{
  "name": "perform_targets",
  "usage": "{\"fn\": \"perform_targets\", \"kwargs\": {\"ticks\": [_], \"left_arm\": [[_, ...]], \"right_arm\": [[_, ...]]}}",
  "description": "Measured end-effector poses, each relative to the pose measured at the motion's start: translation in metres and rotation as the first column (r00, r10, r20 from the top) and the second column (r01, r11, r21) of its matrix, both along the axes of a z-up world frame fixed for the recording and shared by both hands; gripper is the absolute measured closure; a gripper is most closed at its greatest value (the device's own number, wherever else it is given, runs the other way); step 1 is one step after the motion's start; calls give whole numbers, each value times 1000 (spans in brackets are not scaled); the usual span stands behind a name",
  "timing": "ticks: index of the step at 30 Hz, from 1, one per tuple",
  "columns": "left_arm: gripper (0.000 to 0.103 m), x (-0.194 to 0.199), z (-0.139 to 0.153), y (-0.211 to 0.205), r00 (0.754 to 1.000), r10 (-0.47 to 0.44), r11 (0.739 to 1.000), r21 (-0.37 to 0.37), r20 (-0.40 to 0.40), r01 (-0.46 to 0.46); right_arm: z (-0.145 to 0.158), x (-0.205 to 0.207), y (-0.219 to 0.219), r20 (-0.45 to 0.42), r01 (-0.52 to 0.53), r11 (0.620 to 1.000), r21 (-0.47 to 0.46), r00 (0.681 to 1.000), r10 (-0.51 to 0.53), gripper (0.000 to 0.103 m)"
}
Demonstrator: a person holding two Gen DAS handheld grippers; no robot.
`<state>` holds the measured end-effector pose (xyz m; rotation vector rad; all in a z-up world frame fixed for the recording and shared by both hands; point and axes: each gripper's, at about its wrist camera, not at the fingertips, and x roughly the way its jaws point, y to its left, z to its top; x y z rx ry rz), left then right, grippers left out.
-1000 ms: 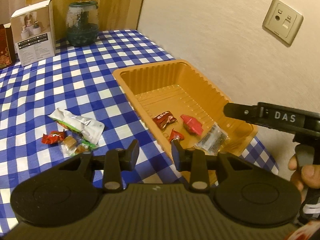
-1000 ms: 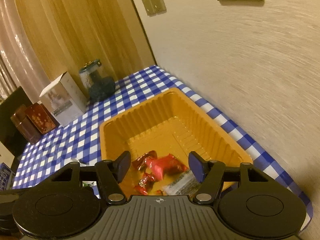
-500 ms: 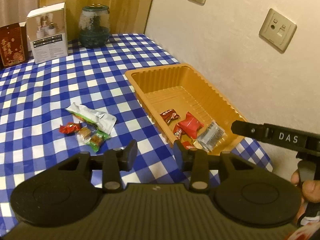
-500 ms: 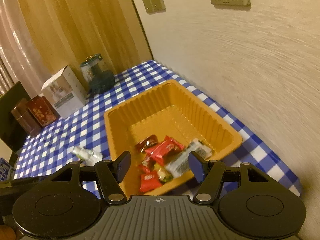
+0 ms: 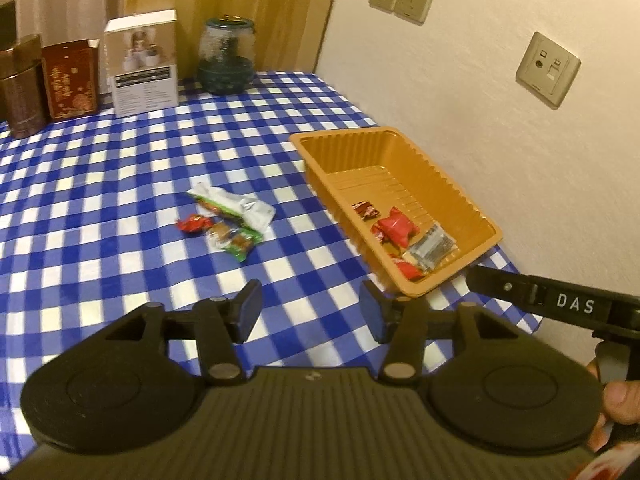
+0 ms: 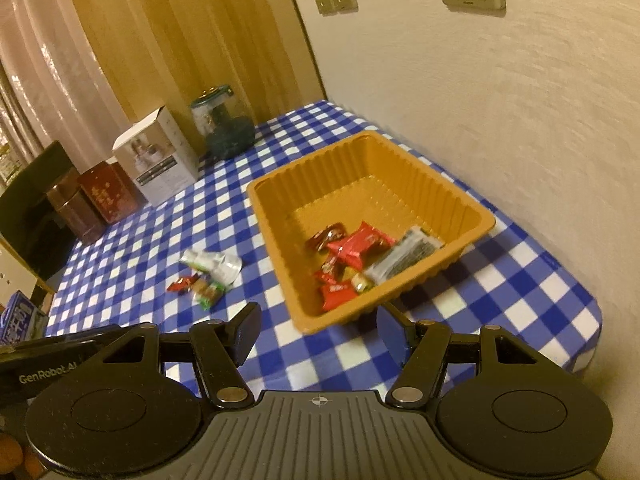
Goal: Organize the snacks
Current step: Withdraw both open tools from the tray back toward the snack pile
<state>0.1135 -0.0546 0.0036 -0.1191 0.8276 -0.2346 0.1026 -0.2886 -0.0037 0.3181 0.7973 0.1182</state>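
Observation:
An orange plastic tray [image 5: 452,196] [image 6: 404,178] sits on the blue checked tablecloth by the wall and holds several wrapped snacks, among them a red packet [image 5: 396,229] [image 6: 354,245] and a dark clear packet [image 5: 434,247] [image 6: 402,258]. To its left on the cloth lie a white-green packet [image 5: 236,205] [image 6: 214,263], a small red candy [image 5: 194,224] [image 6: 181,283] and a green-wrapped snack [image 5: 236,242] [image 6: 208,294]. My left gripper [image 5: 310,314] is open and empty, above the cloth near the tray's near corner. My right gripper [image 6: 318,332] is open and empty, before the tray's near end.
At the table's back stand a white box [image 5: 142,62] [image 6: 158,164], a glass jar [image 5: 228,56] [image 6: 218,122], a red box [image 5: 70,78] [image 6: 106,196] and a brown tin [image 5: 22,92] [image 6: 70,210]. The wall with sockets [image 5: 548,68] runs along the right. The table's right edge [image 6: 588,320] is close.
Both grippers have pulled back and up from the tray, which now looks smaller and farther. The left jaws have opened wider. The loose snacks on the cloth have not moved.

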Motion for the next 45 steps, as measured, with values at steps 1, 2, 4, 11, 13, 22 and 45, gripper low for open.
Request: {"fn": "perform_targets", "kwargs": {"ticks": [1, 2, 4, 11, 13, 22, 45], "left_arm": [[51, -3, 1, 3, 1000, 6, 1000, 5, 1, -6], [50, -6, 1, 7, 1000, 11, 1000, 10, 2, -11], [50, -12, 2, 13, 1000, 19, 1000, 25, 1, -19], [44, -25, 0, 39, 998, 66, 997, 47, -4, -65], [44, -26, 0, 46, 997, 77, 996, 51, -5, -76], [43, -31, 0, 61, 995, 102, 993, 59, -8, -101], [41, -19, -9, 86, 995, 102, 992, 72, -16, -101]], "right_arm": [[0, -3, 3, -2, -4, 1000, 2, 1000, 4, 39], [0, -5, 5, -3, -8, 1000, 2, 1000, 8, 39], [1, -9, 10, -5, -17, 1000, 4, 1000, 17, 39], [-1, -17, 25, -16, -46, 999, 5, 999, 46, 39], [-1, -18, 29, -17, -54, 999, 4, 998, 54, 39], [0, -20, 43, -15, -83, 997, 1, 996, 83, 39], [-7, -8, 70, -7, -125, 992, -5, 992, 125, 39]]}}
